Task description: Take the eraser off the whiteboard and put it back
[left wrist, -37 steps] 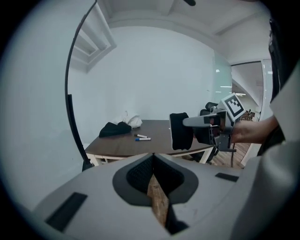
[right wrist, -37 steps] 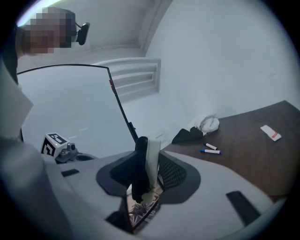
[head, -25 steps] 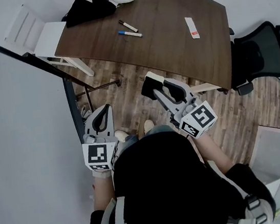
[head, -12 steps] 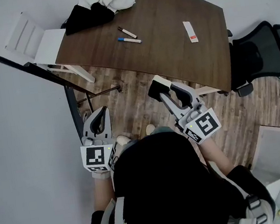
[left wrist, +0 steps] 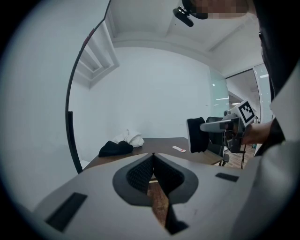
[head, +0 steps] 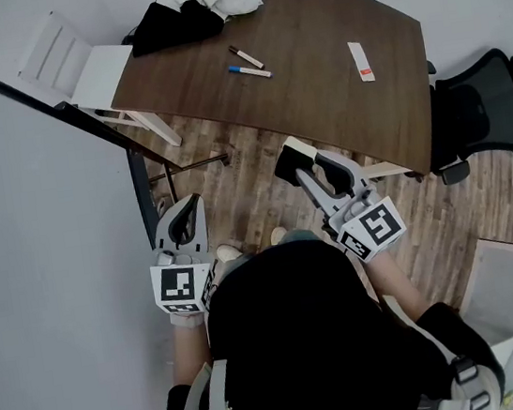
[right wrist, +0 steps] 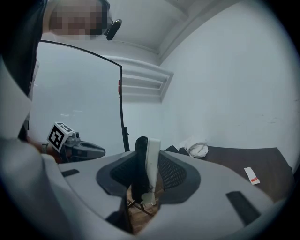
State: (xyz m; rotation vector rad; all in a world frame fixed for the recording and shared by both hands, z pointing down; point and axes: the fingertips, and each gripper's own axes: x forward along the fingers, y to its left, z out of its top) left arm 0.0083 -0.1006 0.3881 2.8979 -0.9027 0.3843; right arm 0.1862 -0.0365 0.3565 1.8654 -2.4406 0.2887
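Observation:
The eraser (head: 288,162), black felt with a white back, stands on edge between the jaws of my right gripper (head: 300,167), which is shut on it above the wooden floor. In the right gripper view the eraser (right wrist: 145,161) fills the gap between the pads. The whiteboard (head: 43,239) spans the left side, bounded by its black frame (head: 84,119). My left gripper (head: 184,211) hangs close to the board's edge, shut with nothing in it; its pads meet in the left gripper view (left wrist: 152,161). From there the eraser (left wrist: 196,135) shows at the right.
A dark wooden table (head: 317,96) lies ahead with two markers (head: 248,66), a small red-and-white strip (head: 361,59) and a pile of black and white cloth (head: 200,3). A white chair (head: 76,68) stands at its left, a black office chair (head: 489,110) at its right.

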